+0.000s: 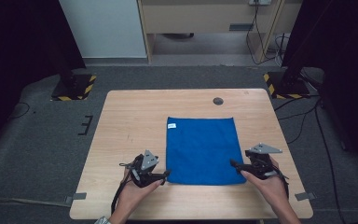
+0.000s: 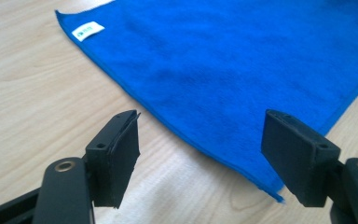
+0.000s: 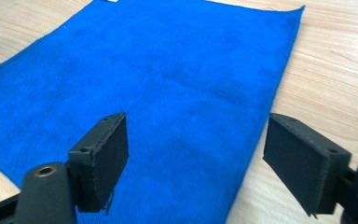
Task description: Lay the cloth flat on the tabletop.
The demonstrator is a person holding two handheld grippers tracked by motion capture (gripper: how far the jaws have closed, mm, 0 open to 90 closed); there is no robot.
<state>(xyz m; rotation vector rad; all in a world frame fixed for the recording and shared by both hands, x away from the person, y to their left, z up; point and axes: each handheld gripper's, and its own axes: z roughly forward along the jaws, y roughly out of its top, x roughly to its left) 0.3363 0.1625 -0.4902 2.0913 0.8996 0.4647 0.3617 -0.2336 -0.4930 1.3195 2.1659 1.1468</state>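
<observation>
Both sets of jaws stand wide apart with nothing between them. We have the left gripper [image 1: 167, 174] at the near left corner of the blue cloth [image 1: 201, 149] and the right gripper [image 1: 233, 163] at its near right corner. The cloth lies flat on the table [image 1: 130, 121], white label [image 1: 171, 125] at the far left corner. We judge this the approach step: next, lower each gripper over its corner and close, likely to lift or fold.
</observation>
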